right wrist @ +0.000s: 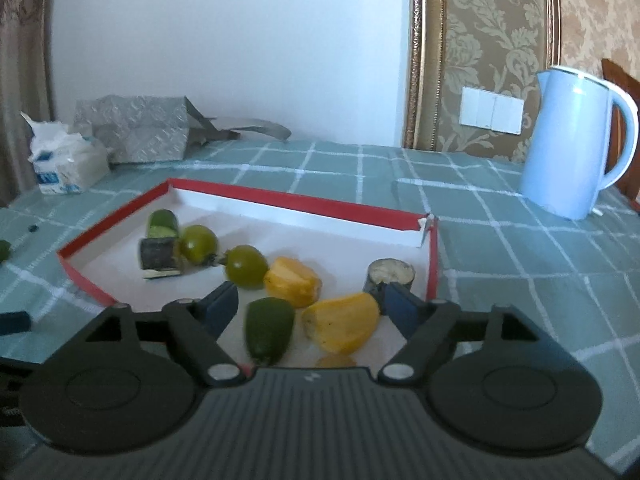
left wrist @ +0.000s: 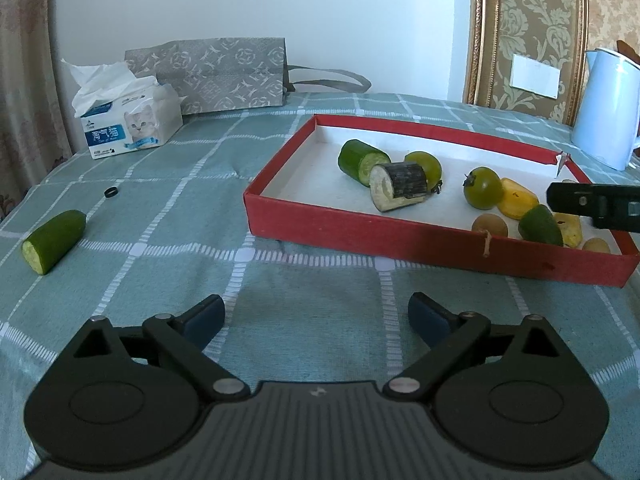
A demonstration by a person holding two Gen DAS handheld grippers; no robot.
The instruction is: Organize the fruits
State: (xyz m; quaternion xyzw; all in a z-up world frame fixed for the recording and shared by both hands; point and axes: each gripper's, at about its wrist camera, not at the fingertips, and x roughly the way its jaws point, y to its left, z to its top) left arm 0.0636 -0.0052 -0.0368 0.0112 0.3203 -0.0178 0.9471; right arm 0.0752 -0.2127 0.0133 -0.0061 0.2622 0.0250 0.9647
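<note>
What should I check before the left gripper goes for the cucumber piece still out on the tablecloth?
1. Left gripper jaws wide, nothing between them: ok.
2. Cucumber piece lying alone on the tablecloth, room on both sides: ok.
3. Small black ring lies apart from it: ok.
4. Red box has bare floor at its left end: ok.
5. Right gripper jaws off the green piece between them: ok.
6. Right gripper out of the box: not ok.
</note>
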